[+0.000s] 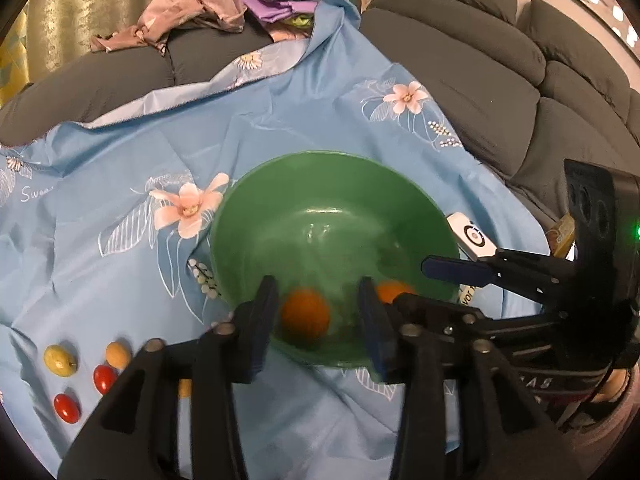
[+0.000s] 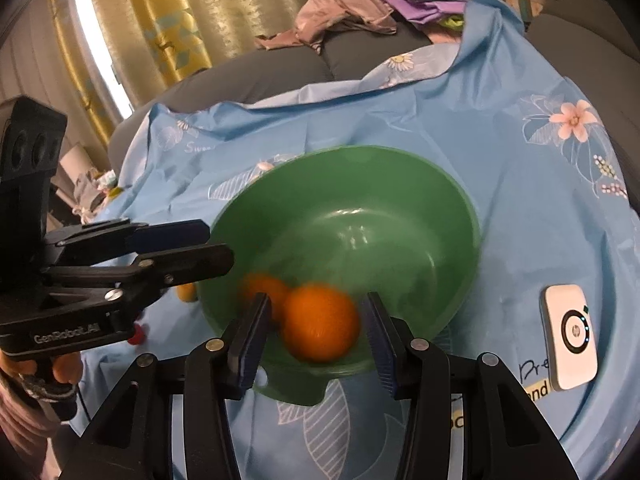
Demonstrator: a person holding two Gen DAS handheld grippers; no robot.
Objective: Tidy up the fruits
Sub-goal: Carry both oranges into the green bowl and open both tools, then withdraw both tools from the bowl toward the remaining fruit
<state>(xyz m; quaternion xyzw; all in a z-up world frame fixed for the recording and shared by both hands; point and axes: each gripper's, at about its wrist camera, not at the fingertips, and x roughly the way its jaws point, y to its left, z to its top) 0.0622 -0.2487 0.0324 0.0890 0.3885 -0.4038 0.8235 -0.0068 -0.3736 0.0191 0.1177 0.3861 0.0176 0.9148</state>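
Note:
A green bowl (image 1: pixel 340 200) (image 2: pixel 360 184) sits on a blue floral cloth (image 1: pixel 120 160). Two oranges lie in it, blurred: one (image 1: pixel 306 314) between my left gripper's fingers, the other (image 1: pixel 390 291) behind its right finger. In the right wrist view the near orange (image 2: pixel 320 326) lies between my right gripper's fingers and the second (image 2: pixel 260 286) is behind it. My left gripper (image 1: pixel 320 308) is open over the bowl's near rim. My right gripper (image 2: pixel 316 328) is open over the bowl too. Neither pad touches an orange. Small fruits lie left: a yellow-green one (image 1: pixel 59 361), a yellow one (image 1: pixel 117 354), two red ones (image 1: pixel 105 378) (image 1: pixel 66 408).
A white pocket device (image 2: pixel 570 336) (image 1: pixel 470 236) lies on the cloth right of the bowl. Grey sofa cushions (image 1: pixel 480 80) run behind and to the right. Crumpled clothes (image 1: pixel 192 8) lie at the back. Curtains (image 2: pixel 160 20) hang beyond.

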